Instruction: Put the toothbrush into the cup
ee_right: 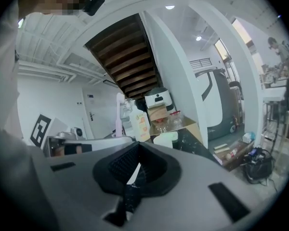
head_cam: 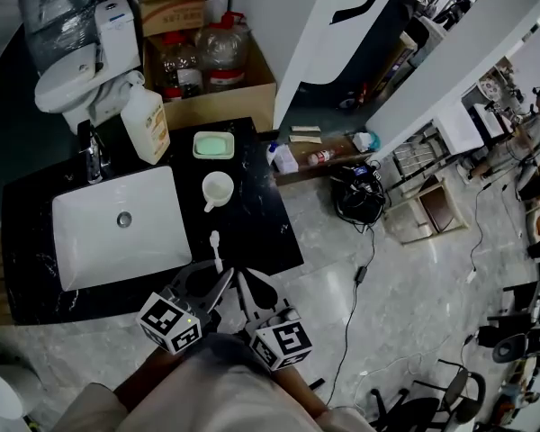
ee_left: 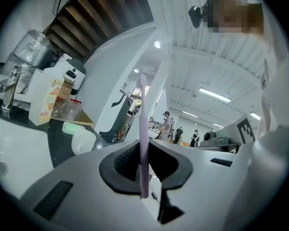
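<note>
A pale toothbrush (head_cam: 216,250) stands between the jaws of my left gripper (head_cam: 220,275), which is shut on its handle; its head points toward the far side of the counter. In the left gripper view the toothbrush (ee_left: 142,129) rises straight up out of the left gripper (ee_left: 143,177). The white cup (head_cam: 218,189) stands upright on the black counter (head_cam: 261,232), a short way beyond the brush head, and shows low at the left as the cup (ee_left: 84,141). My right gripper (head_cam: 244,282) sits beside the left one, shut and holding nothing (ee_right: 135,170).
A white sink (head_cam: 81,241) with a faucet (head_cam: 93,156) fills the counter's left half. A green soap dish (head_cam: 213,144) and a large white bottle (head_cam: 146,122) stand behind the cup. A cardboard box (head_cam: 252,97) of bottles and a toilet (head_cam: 72,75) lie further back.
</note>
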### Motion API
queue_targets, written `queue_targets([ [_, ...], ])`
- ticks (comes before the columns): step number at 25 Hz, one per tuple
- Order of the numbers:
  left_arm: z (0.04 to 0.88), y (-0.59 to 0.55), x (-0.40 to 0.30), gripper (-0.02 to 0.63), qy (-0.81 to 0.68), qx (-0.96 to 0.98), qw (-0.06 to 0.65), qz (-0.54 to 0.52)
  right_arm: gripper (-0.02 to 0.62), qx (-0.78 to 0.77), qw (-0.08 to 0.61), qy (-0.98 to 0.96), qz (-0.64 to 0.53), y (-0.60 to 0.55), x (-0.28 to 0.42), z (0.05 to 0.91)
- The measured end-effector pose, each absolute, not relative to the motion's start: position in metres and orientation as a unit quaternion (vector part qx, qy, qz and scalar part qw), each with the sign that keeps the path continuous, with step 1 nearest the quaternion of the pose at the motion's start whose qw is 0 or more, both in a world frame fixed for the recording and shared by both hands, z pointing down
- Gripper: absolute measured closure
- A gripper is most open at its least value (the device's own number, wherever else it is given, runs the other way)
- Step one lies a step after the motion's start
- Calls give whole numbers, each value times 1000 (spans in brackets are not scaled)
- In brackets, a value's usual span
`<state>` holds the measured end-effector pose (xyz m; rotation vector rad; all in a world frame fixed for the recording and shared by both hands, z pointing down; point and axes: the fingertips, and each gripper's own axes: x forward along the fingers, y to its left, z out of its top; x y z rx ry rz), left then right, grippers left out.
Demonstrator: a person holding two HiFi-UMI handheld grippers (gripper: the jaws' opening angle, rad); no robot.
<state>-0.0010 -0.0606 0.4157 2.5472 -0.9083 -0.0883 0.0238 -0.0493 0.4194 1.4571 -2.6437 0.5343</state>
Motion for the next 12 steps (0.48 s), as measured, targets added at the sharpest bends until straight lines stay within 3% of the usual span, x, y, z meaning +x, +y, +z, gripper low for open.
queue_targets([
  [12,412,-88,-33,558,-312,923,220,-54,589,485,41,-861,150,-83,-9,411],
])
